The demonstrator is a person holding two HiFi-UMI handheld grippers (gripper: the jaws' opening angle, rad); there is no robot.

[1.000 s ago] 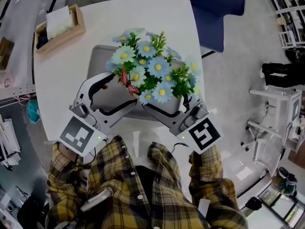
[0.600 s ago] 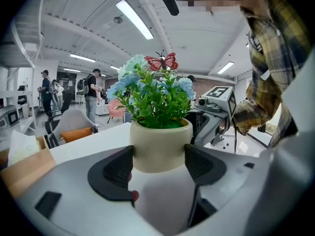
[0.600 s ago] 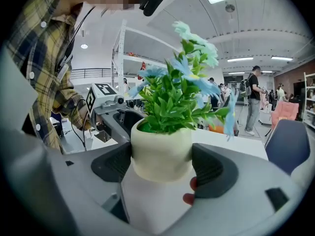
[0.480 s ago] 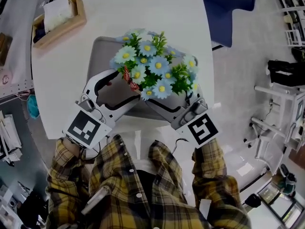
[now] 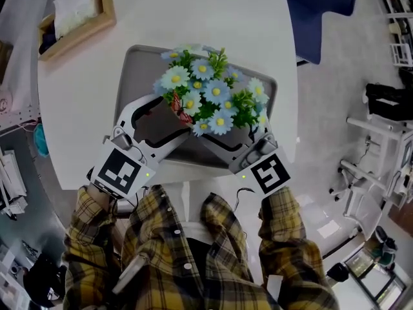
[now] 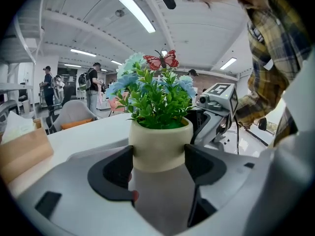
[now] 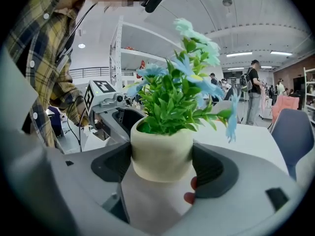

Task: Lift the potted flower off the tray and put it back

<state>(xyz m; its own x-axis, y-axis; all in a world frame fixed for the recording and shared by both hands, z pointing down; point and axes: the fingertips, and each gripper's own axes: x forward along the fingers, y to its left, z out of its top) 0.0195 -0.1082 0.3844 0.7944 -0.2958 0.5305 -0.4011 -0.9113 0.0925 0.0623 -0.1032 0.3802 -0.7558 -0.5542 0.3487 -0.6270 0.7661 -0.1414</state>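
Note:
The potted flower [image 5: 205,99], blue daisies and a red butterfly [image 6: 161,61] in a cream pot [image 6: 159,144], sits over the grey tray [image 5: 139,63] on the white table. My left gripper [image 5: 177,120] comes in from the lower left and is shut on the pot, with a dark pad [image 6: 118,167] pressed to each side. From the lower right, my right gripper [image 5: 229,129] is shut on the same pot [image 7: 161,154]. The blooms hide the pot in the head view. I cannot tell whether the pot's base touches the tray.
A wooden box [image 5: 71,18] with white tissues stands at the table's far left corner. A blue chair [image 5: 319,8] is beyond the far right corner. The table's front edge [image 5: 187,179] is close to the person's body. People stand far off in the room.
Both grippers and the potted flower have moved forward over the tray, and the blooms look smaller, farther from the head camera. Both grips on the pot are unchanged.

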